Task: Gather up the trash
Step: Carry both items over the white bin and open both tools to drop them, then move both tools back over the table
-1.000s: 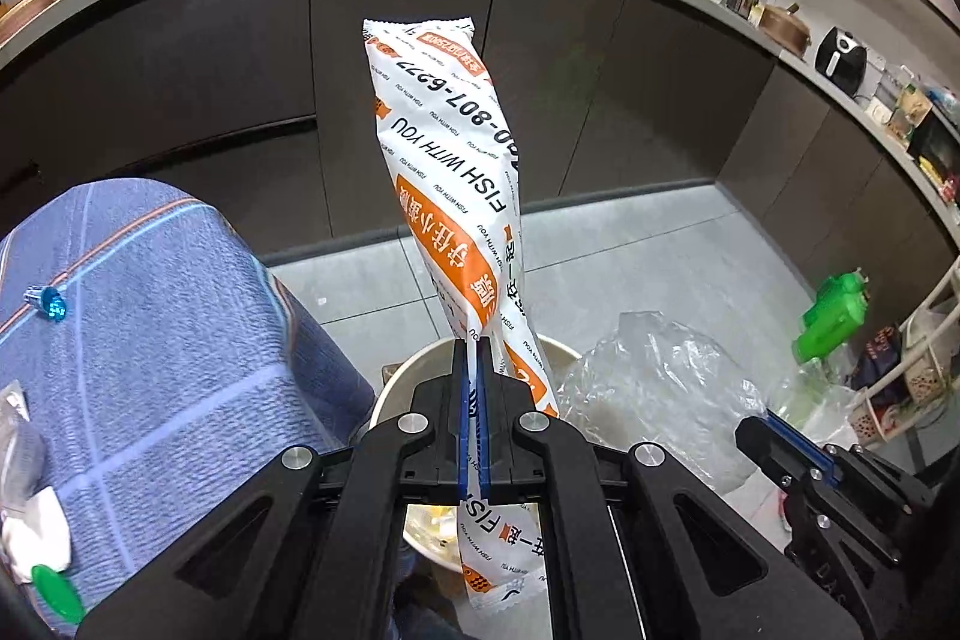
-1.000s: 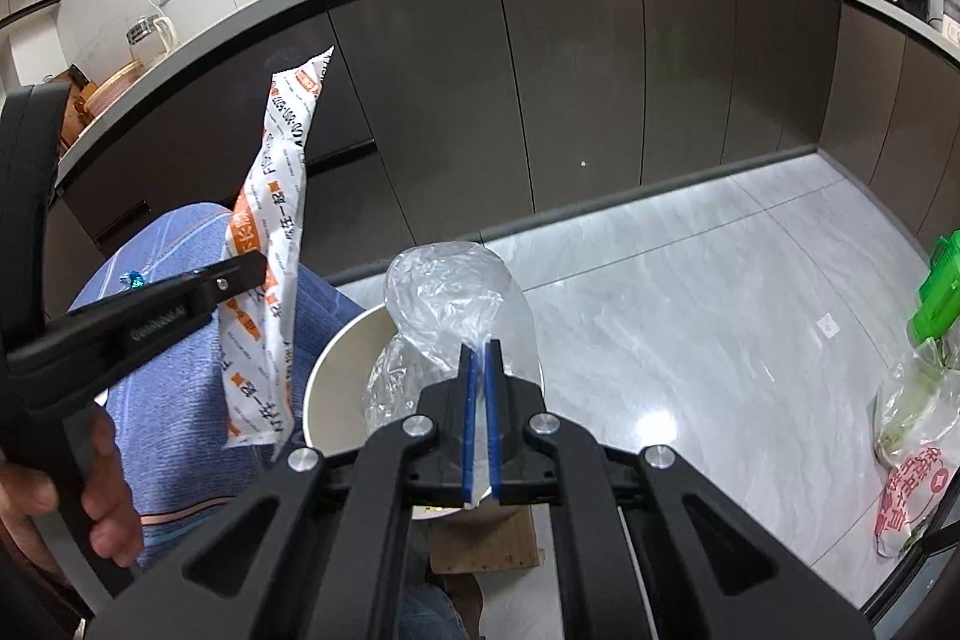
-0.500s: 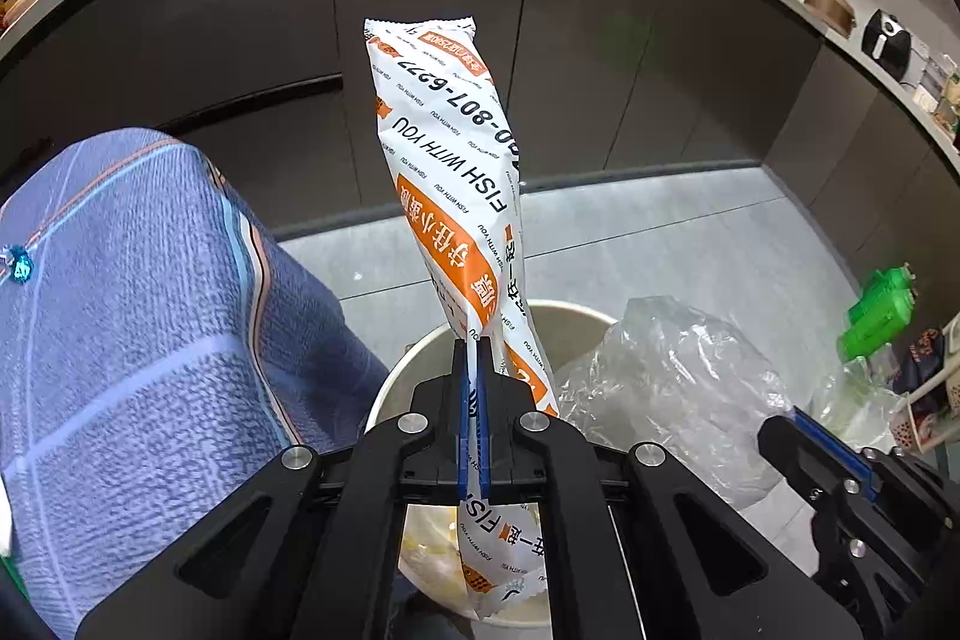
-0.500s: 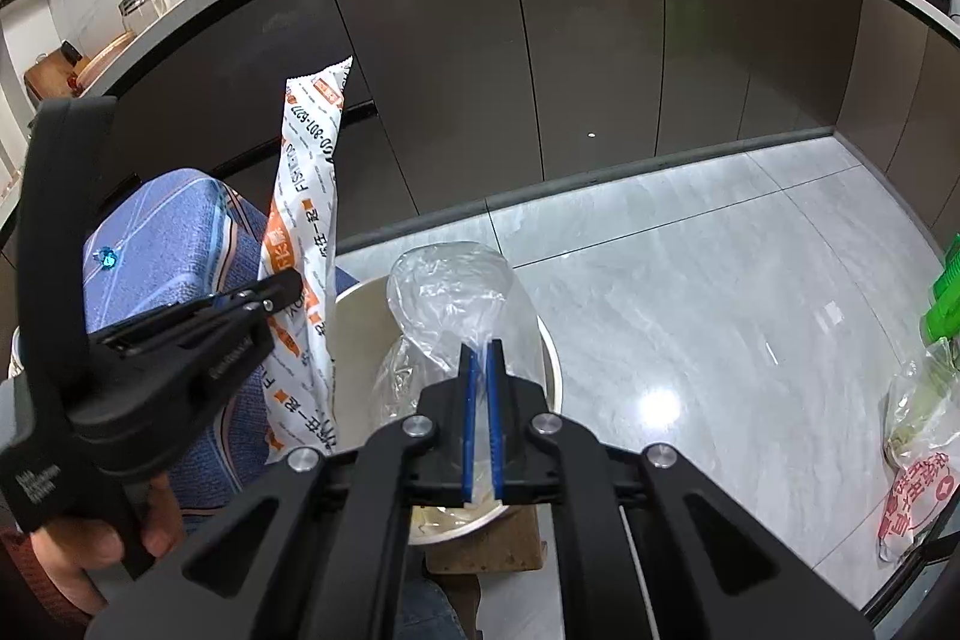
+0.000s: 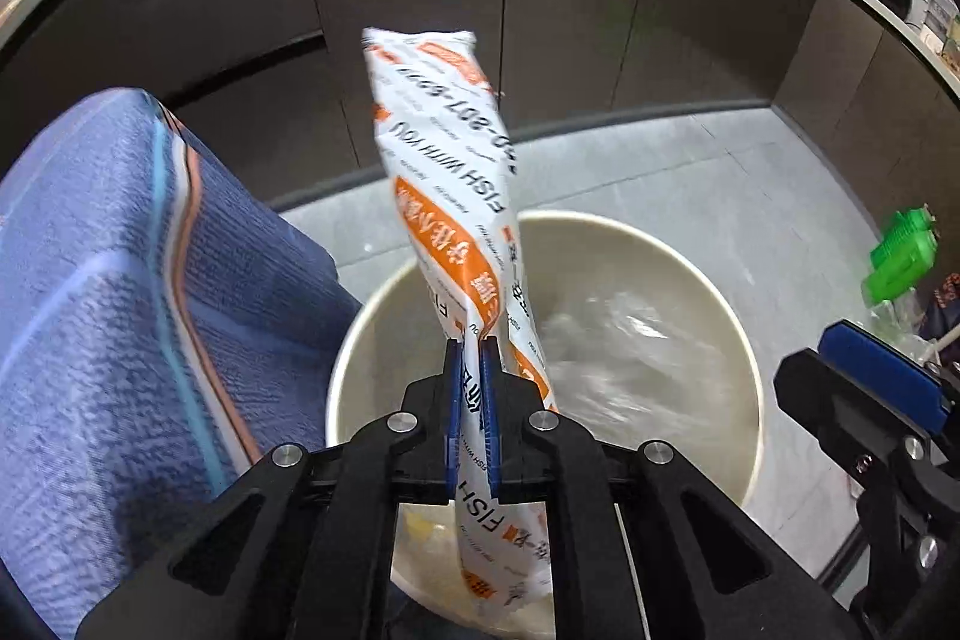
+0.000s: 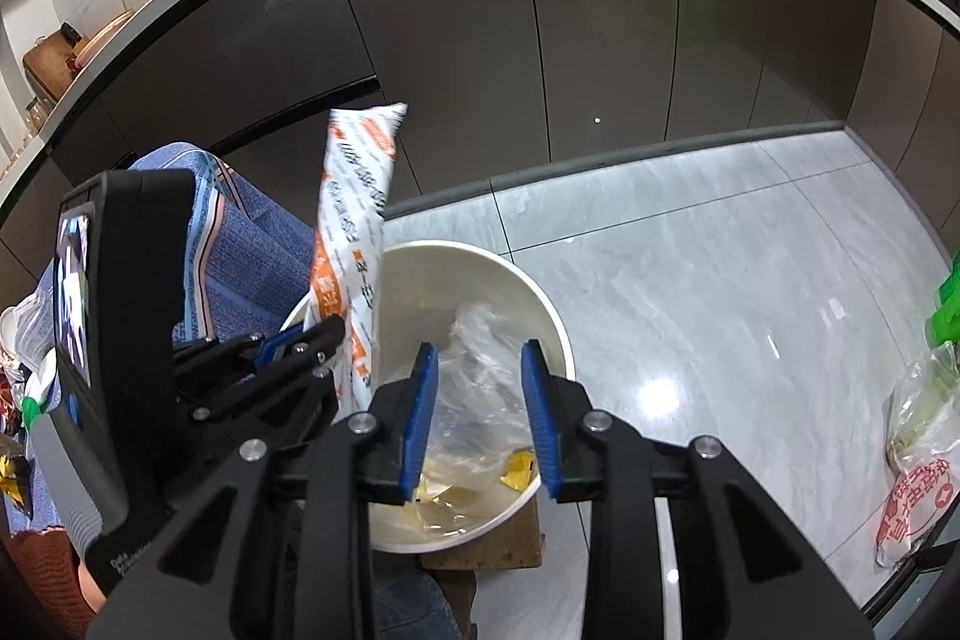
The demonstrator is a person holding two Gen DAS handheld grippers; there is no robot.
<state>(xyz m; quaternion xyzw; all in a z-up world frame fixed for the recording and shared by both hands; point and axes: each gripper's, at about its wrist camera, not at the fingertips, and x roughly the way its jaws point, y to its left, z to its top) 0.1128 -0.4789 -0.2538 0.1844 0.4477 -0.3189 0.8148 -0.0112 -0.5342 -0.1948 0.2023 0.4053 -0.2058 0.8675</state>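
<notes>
Blue patterned cloth (image 5: 138, 292) left of white bucket (image 5: 741, 340); green spray bottle (image 5: 900, 262) on floor, well apart. Our left gripper (image 5: 471, 346) clamps orange-white wrapper (image 5: 450, 172) over bucket rim, long axis near upright, sealed end up, leaning slightly left. Our right gripper (image 6: 480, 358) gapes, holding nothing, over clear plastic bag (image 6: 480, 376) lying inside bucket.

White-orange wrapper (image 5: 447, 196) upright, clear bag (image 6: 474, 382) in bucket (image 6: 555, 334)
</notes>
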